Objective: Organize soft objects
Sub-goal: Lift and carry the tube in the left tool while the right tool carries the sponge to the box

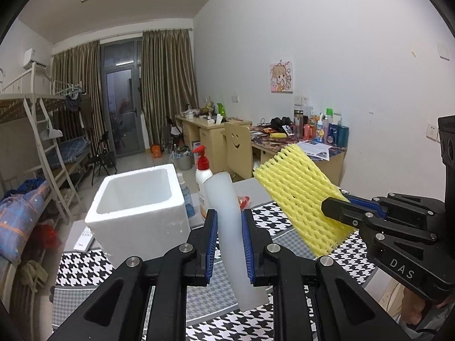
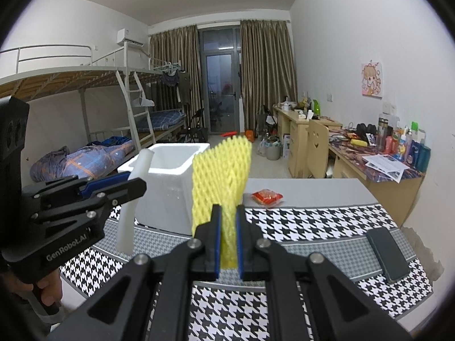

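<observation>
My left gripper [image 1: 229, 221] is shut on a white foam strip [image 1: 227, 213], which stands nearly upright above the houndstooth cloth. My right gripper [image 2: 228, 220] is shut on a yellow foam net sleeve [image 2: 220, 170], squeezed flat between the blue pads. In the left wrist view the yellow sleeve [image 1: 301, 193] hangs at the right with the right gripper [image 1: 327, 207] pinching its lower edge. The right wrist view shows the left gripper [image 2: 139, 183] holding the white strip [image 2: 128, 227] at the left. An open white foam box [image 1: 136, 196] [image 2: 173, 182] stands on the table just beyond both.
A pump bottle [image 1: 202, 176] and a small blue bottle [image 1: 187, 199] stand behind the box. A red packet [image 2: 267, 196] lies on the grey tabletop. A dark phone [image 2: 388, 258] rests on the cloth at right. Bunk beds, desks and a chair stand farther back.
</observation>
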